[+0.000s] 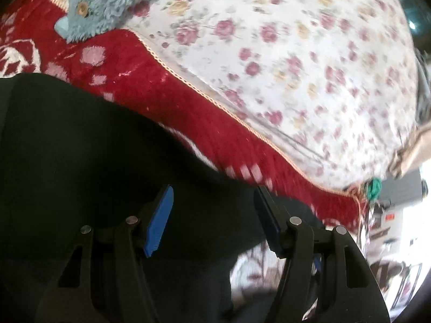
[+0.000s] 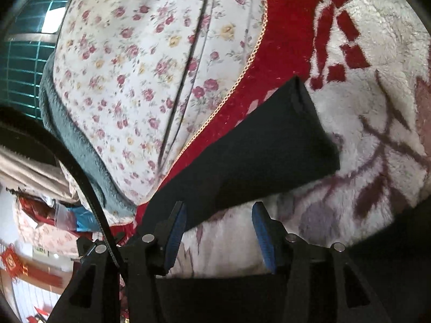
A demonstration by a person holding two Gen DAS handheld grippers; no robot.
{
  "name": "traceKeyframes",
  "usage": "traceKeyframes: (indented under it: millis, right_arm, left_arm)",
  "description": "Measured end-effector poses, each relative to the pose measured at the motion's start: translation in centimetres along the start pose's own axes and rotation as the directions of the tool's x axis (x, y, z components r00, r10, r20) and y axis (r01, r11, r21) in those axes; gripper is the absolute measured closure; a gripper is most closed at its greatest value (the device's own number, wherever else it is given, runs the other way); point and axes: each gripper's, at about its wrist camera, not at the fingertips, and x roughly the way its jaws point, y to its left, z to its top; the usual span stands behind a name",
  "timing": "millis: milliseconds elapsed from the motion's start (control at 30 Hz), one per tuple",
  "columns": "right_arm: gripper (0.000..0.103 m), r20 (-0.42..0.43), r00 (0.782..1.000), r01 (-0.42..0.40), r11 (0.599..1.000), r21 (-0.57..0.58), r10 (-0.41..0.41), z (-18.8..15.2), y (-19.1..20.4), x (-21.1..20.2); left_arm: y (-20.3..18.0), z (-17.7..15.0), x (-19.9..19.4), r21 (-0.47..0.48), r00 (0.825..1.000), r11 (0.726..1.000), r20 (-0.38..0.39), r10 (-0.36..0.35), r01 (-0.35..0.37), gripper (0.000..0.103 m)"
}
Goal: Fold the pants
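left gripper (image 1: 212,202) spread wide, empty, over pants (image 1: 80,148) to grab edge | right gripper (image 2: 218,219) wide, empty, near leg (image 2: 256,145) | blanket (image 2: 363,148) underlay

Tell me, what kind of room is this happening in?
Probably a bedroom at home: the black pants lie on a red and white plush blanket, beside a floral quilt and a blue stuffed toy.

Black tools (image 1: 214,204) (image 2: 218,219) (blue ribbed pads)
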Motion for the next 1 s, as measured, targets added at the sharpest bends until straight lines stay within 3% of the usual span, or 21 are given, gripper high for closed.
traceKeyframes:
  millis: [200,500,533,600,633,800,1000]
  right_arm:
    - [0.054,-0.005,1.0,-0.008,0.999,0.031,0.008,0.8,-0.8,1.7]
    - [0.056,0.035,0.999,-0.038,0.994,0.102,0.034,2.1,-1.8,2.5]
    - [0.068,0.047,0.999,-0.032,0.994,0.103,0.028,2.2,-1.9,2.6]
    - [0.089,0.066,0.997,-0.04,0.992,0.122,0.032,2.5,-2.6,3.0]
    - [0.094,0.069,0.996,-0.061,0.988,0.139,0.051,2.5,-2.9,3.2]
    - [0.098,0.113,0.988,-0.111,0.992,0.061,0.104,2.1,-1.6,1.1]
    - [0.098,0.131,0.983,-0.123,0.991,-0.046,0.128,1.5,1.0,-2.4]
  left_arm:
    - [0.1,1.9,2.3,-0.027,0.999,0.999,-0.029,0.041,-0.042,0.042]
    - [-0.3,2.4,3.7,-0.011,0.995,0.995,0.002,0.095,-0.095,0.042]
    - [-0.5,2.5,4.0,0.009,0.993,0.993,0.003,0.115,-0.115,0.047]
    - [-0.9,2.6,5.0,0.051,0.978,0.977,0.015,0.208,-0.208,0.086]
    - [-0.8,2.6,5.0,0.055,0.973,0.972,0.02,0.229,-0.23,0.09]
    - [-0.5,2.0,2.2,0.096,0.99,0.986,0.064,0.128,-0.134,0.098]
    - [-2.5,-1.1,-3.5,0.18,0.986,0.98,0.16,0.05,-0.079,0.098]
